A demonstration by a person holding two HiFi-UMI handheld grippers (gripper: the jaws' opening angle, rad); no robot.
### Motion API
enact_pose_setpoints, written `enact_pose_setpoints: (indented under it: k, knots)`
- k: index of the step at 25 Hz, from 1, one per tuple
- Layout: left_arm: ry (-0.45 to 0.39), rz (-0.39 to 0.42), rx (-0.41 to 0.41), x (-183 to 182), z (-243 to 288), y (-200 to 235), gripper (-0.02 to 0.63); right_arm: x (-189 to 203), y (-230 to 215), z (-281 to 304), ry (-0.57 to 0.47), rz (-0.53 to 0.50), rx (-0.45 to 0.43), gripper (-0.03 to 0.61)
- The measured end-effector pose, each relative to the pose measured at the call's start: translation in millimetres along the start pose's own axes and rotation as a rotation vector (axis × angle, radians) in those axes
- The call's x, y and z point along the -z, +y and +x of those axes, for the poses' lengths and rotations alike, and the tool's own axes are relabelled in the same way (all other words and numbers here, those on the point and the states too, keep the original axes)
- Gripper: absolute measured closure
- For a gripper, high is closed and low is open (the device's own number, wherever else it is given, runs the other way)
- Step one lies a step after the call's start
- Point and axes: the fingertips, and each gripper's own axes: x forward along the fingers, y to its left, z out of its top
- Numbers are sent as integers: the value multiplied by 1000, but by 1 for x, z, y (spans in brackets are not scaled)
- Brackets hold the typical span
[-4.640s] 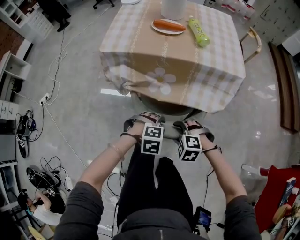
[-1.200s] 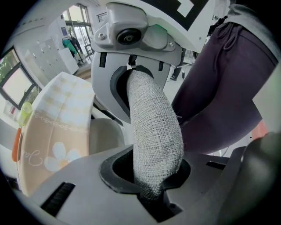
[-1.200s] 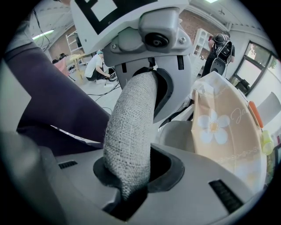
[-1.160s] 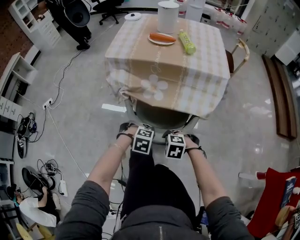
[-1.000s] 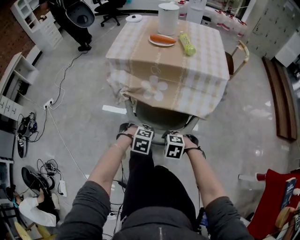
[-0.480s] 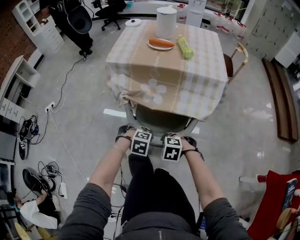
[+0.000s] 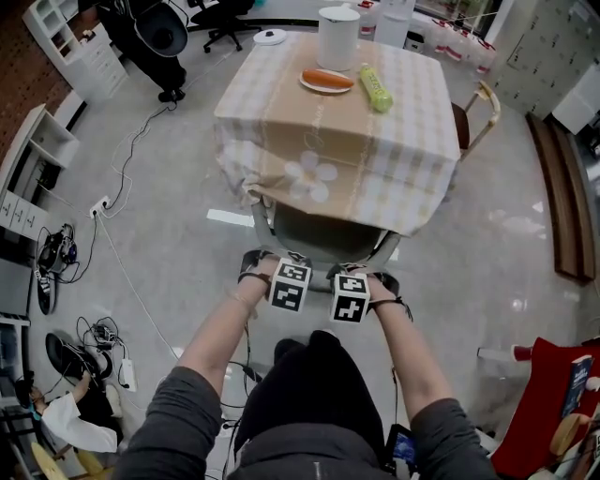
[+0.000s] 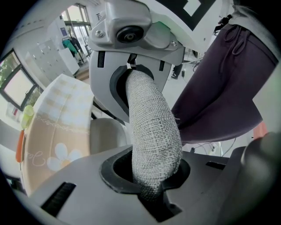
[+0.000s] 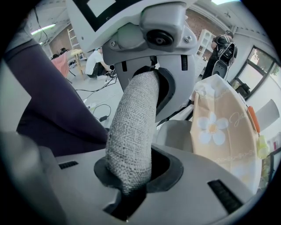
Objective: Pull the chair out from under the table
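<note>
A grey chair (image 7: pixel 322 234) stands half out from under the table (image 7: pixel 347 141), whose checked cloth has a flower print. Its seat shows between the cloth's hem and my hands. Both grippers point steeply down onto the chair's back rail, side by side. My left gripper (image 7: pixel 285 274) is shut on the woven grey rail (image 8: pixel 158 145), which runs through both jaw notches. My right gripper (image 7: pixel 349 281) holds the same rail (image 9: pixel 129 149), and its jaws are closing on it. In the gripper views the seat (image 8: pixel 105 134) and the cloth (image 9: pixel 224 127) lie beyond the rail.
On the table are a plate with an orange item (image 7: pixel 327 80), a green bottle (image 7: pixel 375 87) and a white cylinder (image 7: pixel 337 25). A second chair (image 7: pixel 480 105) stands at the table's right. Cables (image 7: pixel 117 202) trail over the floor at the left, near shelving (image 7: pixel 37 141).
Compared with the oldest frame, more of the chair's seat and frame shows outside the cloth, nearer to me. Over the last second both hands stay on the rail.
</note>
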Motion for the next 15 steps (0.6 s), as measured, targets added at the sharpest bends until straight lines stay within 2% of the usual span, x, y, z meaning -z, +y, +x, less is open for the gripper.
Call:
enact_pose_setpoints:
  k: [15]
  knots:
    - [3, 18, -9, -3, -1, -18, 537, -6, 17, 0, 16, 5, 16, 509]
